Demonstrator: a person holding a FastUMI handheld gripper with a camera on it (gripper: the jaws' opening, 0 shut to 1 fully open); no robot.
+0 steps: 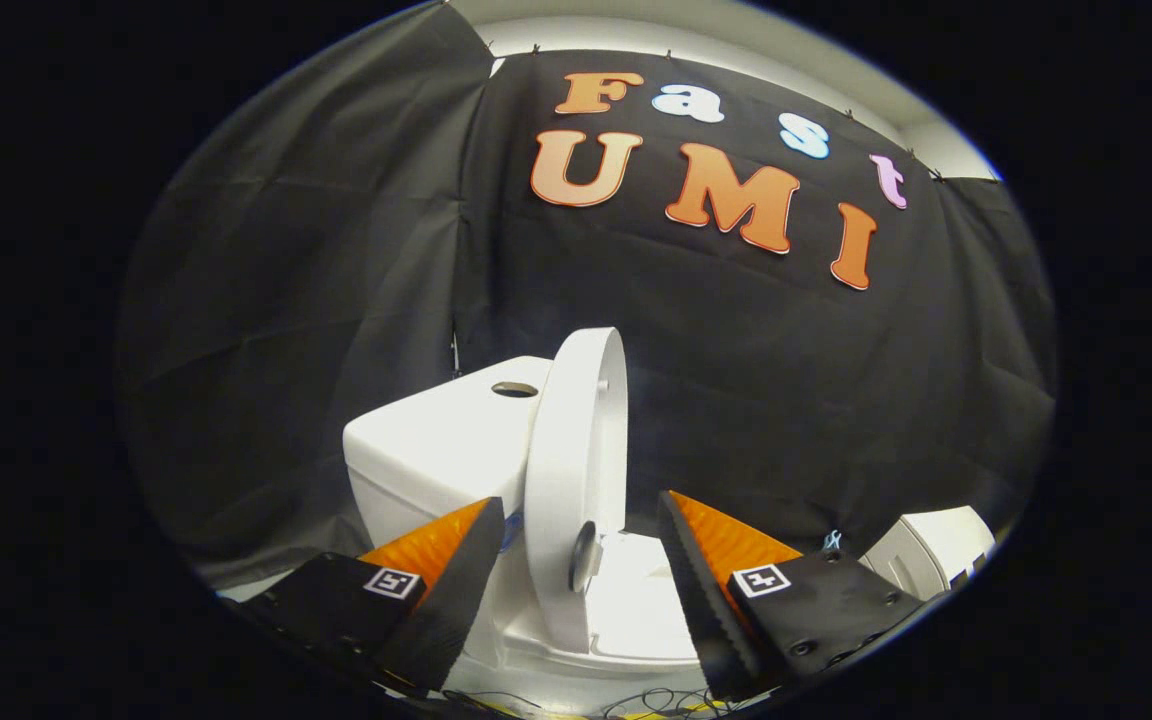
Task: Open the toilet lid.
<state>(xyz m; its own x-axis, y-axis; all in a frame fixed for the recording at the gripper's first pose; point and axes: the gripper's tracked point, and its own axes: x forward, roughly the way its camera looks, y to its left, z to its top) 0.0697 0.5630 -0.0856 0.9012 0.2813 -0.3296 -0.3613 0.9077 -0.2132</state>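
A: Start with the toilet lid point(576, 450); where do you have it?

B: You have it raised, standing nearly upright and seen almost edge-on; it rises from the bowl between your two fingers and leans back toward the tank point(436, 450); a small dark bumper point(583, 555) shows low on its inner face.

A: And your jaws?

B: Your gripper point(576, 540) has its jaws spread well apart, one finger on each side of the lid; the left fingertip sits just beside the lid's outer face, whether it touches I cannot tell; the right finger stands clear of it; nothing is clamped.

A: What lies under the lid?

B: The white seat and bowl point(636, 610), open to your view between the fingers; wires point(636, 705) trail below the bowl's front.

A: Beyond that?

B: The tank behind the lid, with a round flush button point(515, 389) on its top; a white boxy object point(936, 550) off past your right finger; the black cloth wall point(316, 300) behind everything.
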